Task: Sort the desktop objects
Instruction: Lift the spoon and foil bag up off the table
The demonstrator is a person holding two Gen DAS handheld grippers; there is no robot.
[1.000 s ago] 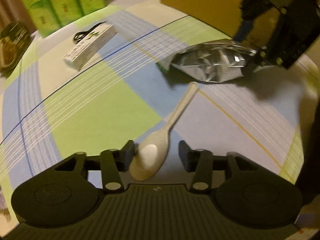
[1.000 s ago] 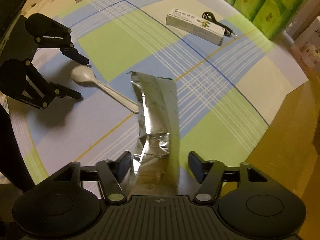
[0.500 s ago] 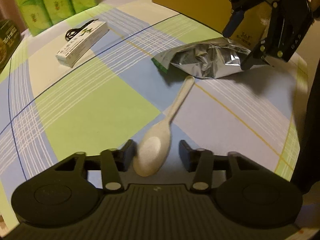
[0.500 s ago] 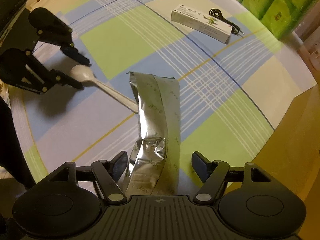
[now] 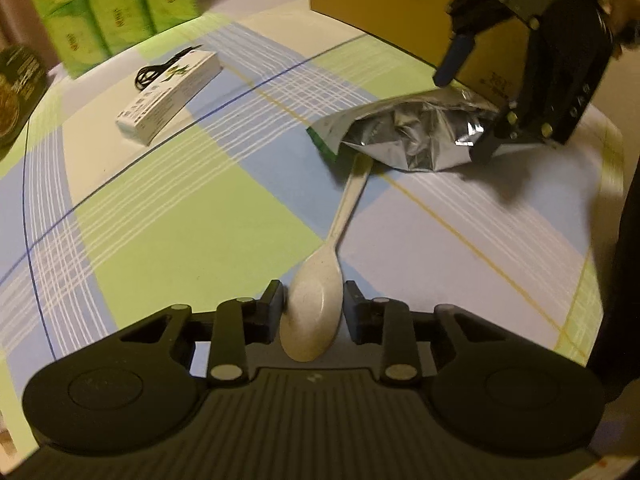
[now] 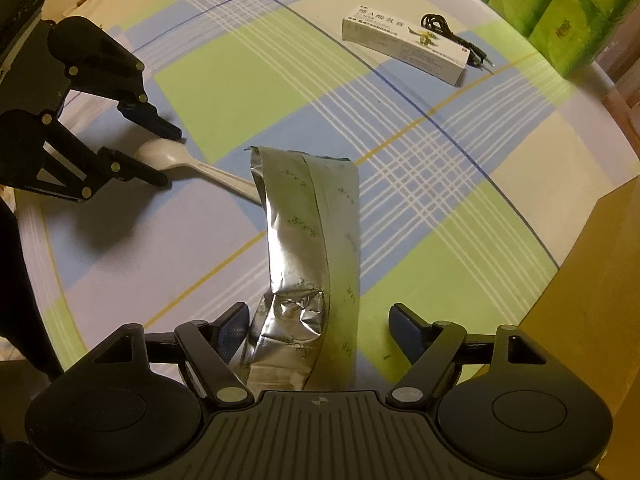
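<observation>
A pale plastic spoon (image 5: pixel 347 208) lies on the checked tablecloth, its handle tip tucked under a silver foil bag (image 5: pixel 412 132). My left gripper (image 5: pixel 314 300) is shut on the spoon's bowl, one pad against each side. In the right wrist view the same gripper (image 6: pixel 168 156) pinches the spoon (image 6: pixel 224 178) at the left. The foil bag (image 6: pixel 308 240) runs lengthwise between the jaws of my right gripper (image 6: pixel 320 320), which are opening. Its right finger (image 6: pixel 404 322) stands apart from the bag.
A white carton (image 5: pixel 168 96) with a coiled black cable (image 5: pixel 156 72) lies at the far left. Green packs (image 5: pixel 112 4) are stacked behind it. A cardboard box (image 5: pixel 380 4) stands behind the bag. A dark packet (image 5: pixel 16 88) sits at the left edge.
My left jaws closed from a loose straddle onto the spoon's bowl. My right jaws widened around the end of the foil bag.
</observation>
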